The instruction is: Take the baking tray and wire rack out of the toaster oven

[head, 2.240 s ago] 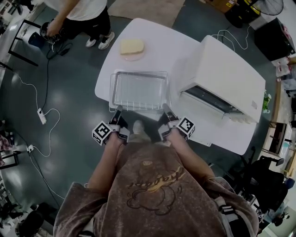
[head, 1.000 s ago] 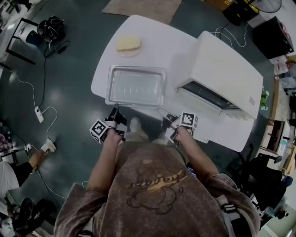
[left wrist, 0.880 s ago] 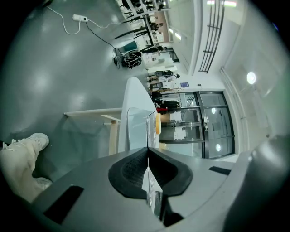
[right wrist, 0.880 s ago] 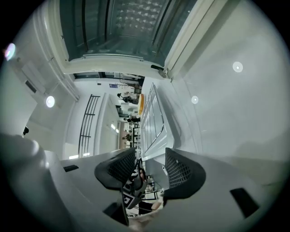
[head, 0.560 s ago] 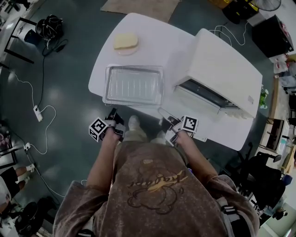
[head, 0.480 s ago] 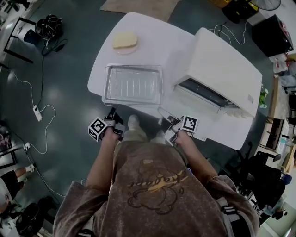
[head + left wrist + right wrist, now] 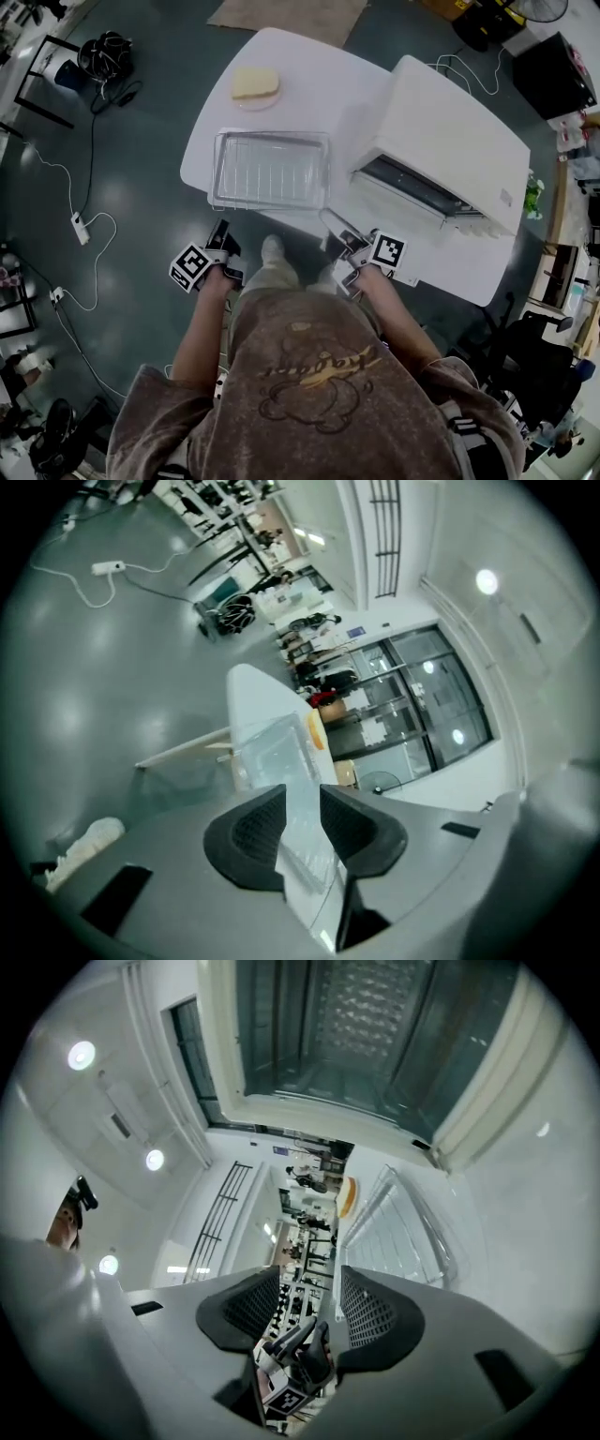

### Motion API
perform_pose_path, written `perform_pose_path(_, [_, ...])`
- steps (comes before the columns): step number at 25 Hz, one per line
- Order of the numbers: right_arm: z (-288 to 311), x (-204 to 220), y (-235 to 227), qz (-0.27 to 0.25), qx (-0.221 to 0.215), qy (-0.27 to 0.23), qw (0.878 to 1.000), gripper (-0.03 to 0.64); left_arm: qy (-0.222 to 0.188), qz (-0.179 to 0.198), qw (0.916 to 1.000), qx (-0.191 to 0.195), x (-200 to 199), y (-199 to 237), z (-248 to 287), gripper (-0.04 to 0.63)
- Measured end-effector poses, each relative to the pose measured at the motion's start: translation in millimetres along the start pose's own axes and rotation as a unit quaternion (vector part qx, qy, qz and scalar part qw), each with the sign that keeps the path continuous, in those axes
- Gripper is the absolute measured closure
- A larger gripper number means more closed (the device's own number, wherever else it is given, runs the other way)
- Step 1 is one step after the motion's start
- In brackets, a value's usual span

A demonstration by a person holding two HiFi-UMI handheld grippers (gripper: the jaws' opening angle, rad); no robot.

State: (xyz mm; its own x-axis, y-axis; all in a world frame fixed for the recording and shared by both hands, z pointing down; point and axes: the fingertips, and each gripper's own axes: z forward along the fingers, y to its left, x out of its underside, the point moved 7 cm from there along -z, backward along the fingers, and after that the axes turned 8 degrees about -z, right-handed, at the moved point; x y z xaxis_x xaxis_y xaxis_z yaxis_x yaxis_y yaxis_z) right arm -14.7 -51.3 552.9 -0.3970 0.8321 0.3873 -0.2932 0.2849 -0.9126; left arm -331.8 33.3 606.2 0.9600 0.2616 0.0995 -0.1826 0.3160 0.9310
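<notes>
The metal baking tray lies flat on the white table with the wire rack resting in it, left of the white toaster oven, whose door hangs open. My left gripper hovers off the table's near edge, just short of the tray; its jaws have just been opening and nothing is between them. My right gripper stands open and empty near the oven door. The right gripper view looks into the bare oven cavity, with the tray alongside.
A slice of bread on a small plate sits at the table's far side. Cables and a power strip lie on the floor to the left. A rug lies beyond the table.
Both grippers have let go of the tray's near rim and drawn back from it. Since a second ago the left gripper has shifted left and rolled; its jaws have parted.
</notes>
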Motion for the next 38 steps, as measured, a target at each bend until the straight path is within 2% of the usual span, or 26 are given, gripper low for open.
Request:
perform_pose_path(3, [9, -25, 35, -0.057, -0.034, -0.023, 0.998, 0.439, 0.007, 0.070, 0.9952, 0.068, -11, -59, 8, 0.503])
perform_pose_path(5, [11, -42, 57, -0.098, -0.041, -0.038, 0.994, 0.439, 0.020, 0.121, 0.9860, 0.113, -10, -103, 16, 0.503])
perform_pose_path(7, [7, -58, 77, -0.152, -0.034, -0.052, 0.986, 0.437, 0.044, 0.175, 0.9723, 0.148, 0, -143, 22, 0.503])
perform_pose_path(9, [-1, -73, 98, -0.218, -0.025, -0.067, 0.973, 0.439, 0.066, 0.242, 0.9525, 0.173, 11, -179, 24, 0.503])
perform_pose_path(12, [-18, -91, 128, -0.310, -0.004, -0.092, 0.946, 0.438, 0.084, 0.328, 0.9188, 0.203, 29, -227, 24, 0.471])
perform_pose_path(17, [-53, -101, 161, -0.415, 0.035, -0.102, 0.903, 0.437, 0.107, 0.425, 0.8672, 0.236, 67, -277, 17, 0.410])
perform_pose_path(19, [-65, -98, 168, -0.435, 0.052, -0.105, 0.893, 0.437, 0.120, 0.454, 0.8480, 0.246, 84, -285, 16, 0.393])
perform_pose_path(23, [-87, -86, 166, -0.457, 0.085, -0.109, 0.879, 0.437, 0.138, 0.496, 0.8205, 0.248, 113, -285, 19, 0.383])
perform_pose_path(25, [-98, -83, 162, -0.476, 0.106, -0.121, 0.864, 0.491, 0.149, 0.512, 0.8089, 0.248, 125, -283, 21, 0.414])
perform_pose_path(28, [-110, -82, 157, -0.490, 0.118, -0.139, 0.852, 0.590, 0.149, 0.527, 0.7983, 0.250, 136, -281, 24, 0.552])
perform_pose_path(32, [-117, -80, 145, -0.489, 0.142, -0.142, 0.849, 0.615, 0.145, 0.537, 0.7923, 0.250, 144, -271, 32, 0.589])
perform_pose_path(35, [-119, -79, 125, -0.468, 0.161, -0.146, 0.857, 0.616, 0.139, 0.537, 0.7945, 0.247, 150, -261, 39, 0.591])
perform_pose_path(38, [-121, -77, 104, -0.437, 0.176, -0.156, 0.868, 0.616, 0.140, 0.524, 0.8030, 0.248, 153, -250, 45, 0.591])
